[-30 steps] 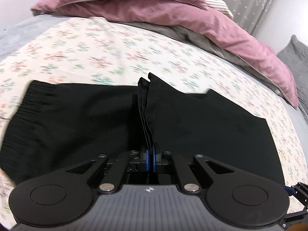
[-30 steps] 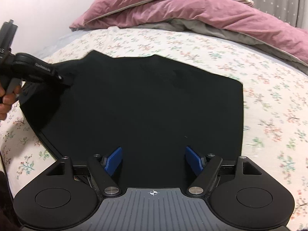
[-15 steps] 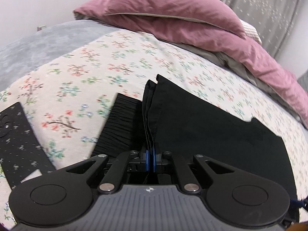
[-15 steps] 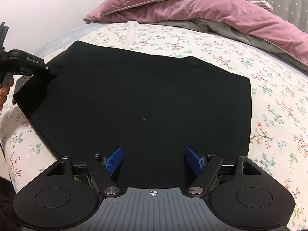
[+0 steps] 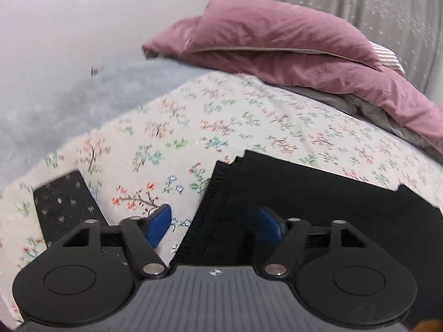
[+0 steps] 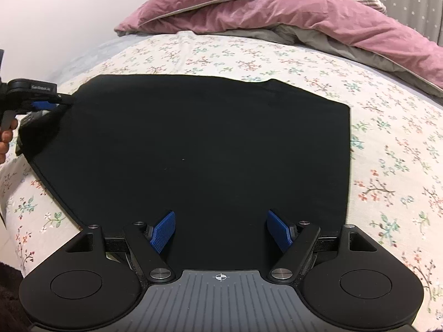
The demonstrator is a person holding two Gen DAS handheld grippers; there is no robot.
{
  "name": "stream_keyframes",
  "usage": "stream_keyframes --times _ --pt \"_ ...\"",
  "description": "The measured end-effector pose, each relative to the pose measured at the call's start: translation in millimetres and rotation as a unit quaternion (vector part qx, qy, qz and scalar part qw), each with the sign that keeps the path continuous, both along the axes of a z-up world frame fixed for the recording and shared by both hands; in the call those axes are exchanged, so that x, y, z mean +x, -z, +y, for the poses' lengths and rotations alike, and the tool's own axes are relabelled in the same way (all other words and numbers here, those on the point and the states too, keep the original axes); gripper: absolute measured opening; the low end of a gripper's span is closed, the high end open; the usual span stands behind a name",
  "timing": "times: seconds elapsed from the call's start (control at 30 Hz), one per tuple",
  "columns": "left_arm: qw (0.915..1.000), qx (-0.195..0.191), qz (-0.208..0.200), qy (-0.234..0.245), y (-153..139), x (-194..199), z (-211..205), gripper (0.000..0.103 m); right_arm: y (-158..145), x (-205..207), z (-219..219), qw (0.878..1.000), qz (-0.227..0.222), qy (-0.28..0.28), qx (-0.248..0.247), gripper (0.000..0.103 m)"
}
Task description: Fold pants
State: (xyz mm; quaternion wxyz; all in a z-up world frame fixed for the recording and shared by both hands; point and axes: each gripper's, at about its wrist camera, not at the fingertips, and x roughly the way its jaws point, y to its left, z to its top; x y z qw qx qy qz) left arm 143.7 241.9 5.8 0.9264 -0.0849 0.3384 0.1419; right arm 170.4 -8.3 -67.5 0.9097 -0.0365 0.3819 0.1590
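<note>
One pair of black pants [image 6: 193, 144] lay folded flat on the flowered bedsheet [image 6: 387, 166]. My left gripper [image 5: 213, 221] had just spread its jaws wide, with the ribbed waistband edge lying loose between them. My right gripper [image 6: 221, 229] hung wide open over the near hem, holding nothing. Two mauve pillows [image 5: 277, 44] sat beyond.
</note>
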Motion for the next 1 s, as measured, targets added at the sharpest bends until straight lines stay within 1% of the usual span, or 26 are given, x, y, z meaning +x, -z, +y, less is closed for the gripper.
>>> stream_keyframes --times 0.07,0.1,0.13,0.23,0.3,0.43,0.5,0.57,0.67,0.73,0.83,0.93,1.0 --pt "0.9997 0.013 0.002 0.02 -3 -6 -9 0.091 -2 -4 -7 1.0 -0.004 0.004 0.0 0.081" --pt "0.9994 0.022 0.002 0.028 -4 -10 -16 0.095 -3 -6 -11 1.0 -0.006 0.005 0.0 0.081" --pt "0.9989 0.031 0.002 0.035 -5 -13 -22 0.097 -4 -8 -15 1.0 -0.007 0.008 -0.001 0.082" --pt "0.9967 0.059 0.017 0.052 -6 -21 -40 0.101 -5 -13 -30 1.0 -0.001 0.021 0.007 0.082" --pt "0.9958 0.067 0.022 0.059 -7 -27 -52 0.103 -5 -16 -42 0.999 0.004 0.032 0.017 0.082" --pt "0.994 0.046 0.012 0.098 -8 -38 -78 0.103 -1 -19 -64 0.997 0.028 0.052 0.049 0.082" --pt "0.9921 0.035 0.008 0.12 -8 -41 -91 0.103 3 -18 -75 0.994 0.046 0.062 0.073 0.082" --pt "0.9887 0.024 0.007 0.148 -4 -41 -103 0.103 8 -17 -88 0.989 0.068 0.071 0.108 0.082" --pt "0.9824 0.008 0.002 0.187 3 -44 -126 0.103 16 -12 -107 0.976 0.104 0.079 0.172 0.082" --pt "0.9765 -0.003 0.0 0.216 9 -45 -144 0.103 18 -7 -116 0.97 0.123 0.072 0.195 0.082" --pt "0.9653 -0.013 0.005 0.261 20 -46 -168 0.103 20 3 -128 0.96 0.148 0.063 0.229 0.082" --pt "0.9516 -0.001 0.002 0.307 27 -49 -191 0.103 24 10 -140 0.951 0.163 0.048 0.259 0.081" --pt "0.9412 0.01 -0.004 0.338 31 -53 -202 0.103 28 11 -148 0.946 0.167 0.037 0.276 0.078"
